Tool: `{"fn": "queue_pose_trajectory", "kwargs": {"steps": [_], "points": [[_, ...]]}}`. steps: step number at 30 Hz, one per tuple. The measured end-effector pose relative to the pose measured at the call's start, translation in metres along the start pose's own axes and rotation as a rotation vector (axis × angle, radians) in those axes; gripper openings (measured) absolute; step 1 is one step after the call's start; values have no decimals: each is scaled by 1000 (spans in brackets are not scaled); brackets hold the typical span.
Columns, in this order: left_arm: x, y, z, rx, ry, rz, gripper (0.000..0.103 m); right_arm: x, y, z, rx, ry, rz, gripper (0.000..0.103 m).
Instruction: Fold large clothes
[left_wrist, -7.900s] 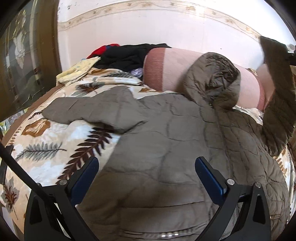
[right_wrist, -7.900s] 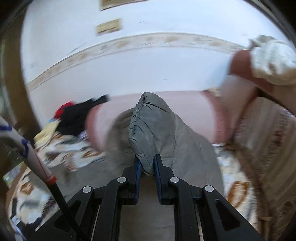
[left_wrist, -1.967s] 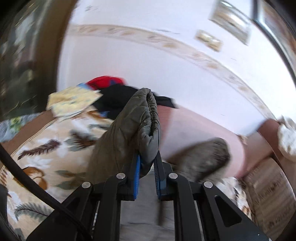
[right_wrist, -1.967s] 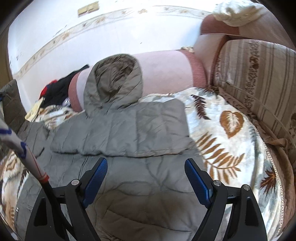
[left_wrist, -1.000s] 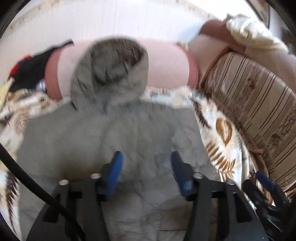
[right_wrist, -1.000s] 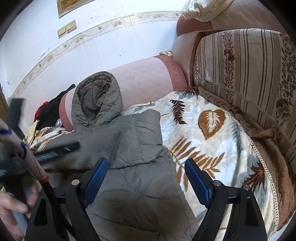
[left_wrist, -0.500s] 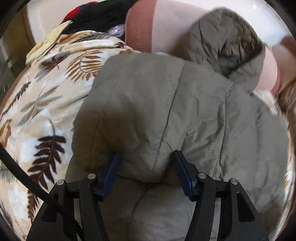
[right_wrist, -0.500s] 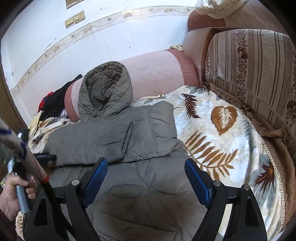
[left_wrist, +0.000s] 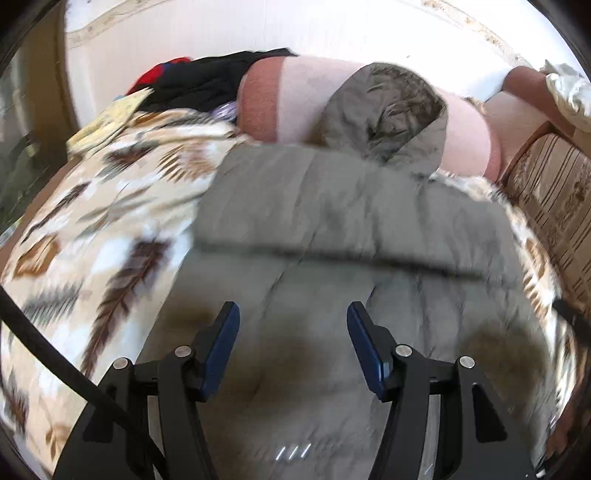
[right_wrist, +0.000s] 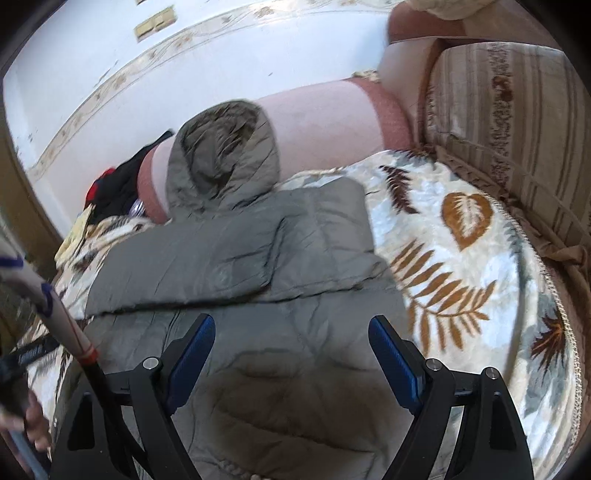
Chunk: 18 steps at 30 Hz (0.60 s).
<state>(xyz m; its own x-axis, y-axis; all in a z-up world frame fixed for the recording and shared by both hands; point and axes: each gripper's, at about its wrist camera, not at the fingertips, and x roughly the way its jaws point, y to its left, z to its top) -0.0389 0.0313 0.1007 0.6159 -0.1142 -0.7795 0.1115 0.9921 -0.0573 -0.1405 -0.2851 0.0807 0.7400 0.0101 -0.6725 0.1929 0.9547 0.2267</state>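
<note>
A grey-green quilted jacket (right_wrist: 258, 332) lies flat on the leaf-print blanket (right_wrist: 461, 266) covering the bed — both sleeves folded across its chest, the hood (right_wrist: 225, 155) propped against the pink bolster (right_wrist: 325, 122) at the head edge. The left gripper (left_wrist: 293, 332) hovers over the jacket's lower body, jaws partly apart and empty. The right gripper (right_wrist: 291, 350) hangs above the same panel — jaws wide, holding nothing
</note>
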Motion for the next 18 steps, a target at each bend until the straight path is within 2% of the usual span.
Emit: {"fn": "queue_pose_trajectory", "kwargs": {"steps": [4, 9, 14, 18], "points": [[-9, 14, -50, -17, 37, 52, 60, 4, 11, -8, -37, 31, 13, 89], [3, 12, -81, -14, 115, 63, 60, 20, 24, -24, -74, 111, 26, 89], [-15, -11, -70, 43, 12, 69, 60, 25, 28, -28, -85, 123, 19, 89], [-16, -35, -40, 83, -66, 70, 60, 27, 25, -24, -59, 110, 9, 89]]}}
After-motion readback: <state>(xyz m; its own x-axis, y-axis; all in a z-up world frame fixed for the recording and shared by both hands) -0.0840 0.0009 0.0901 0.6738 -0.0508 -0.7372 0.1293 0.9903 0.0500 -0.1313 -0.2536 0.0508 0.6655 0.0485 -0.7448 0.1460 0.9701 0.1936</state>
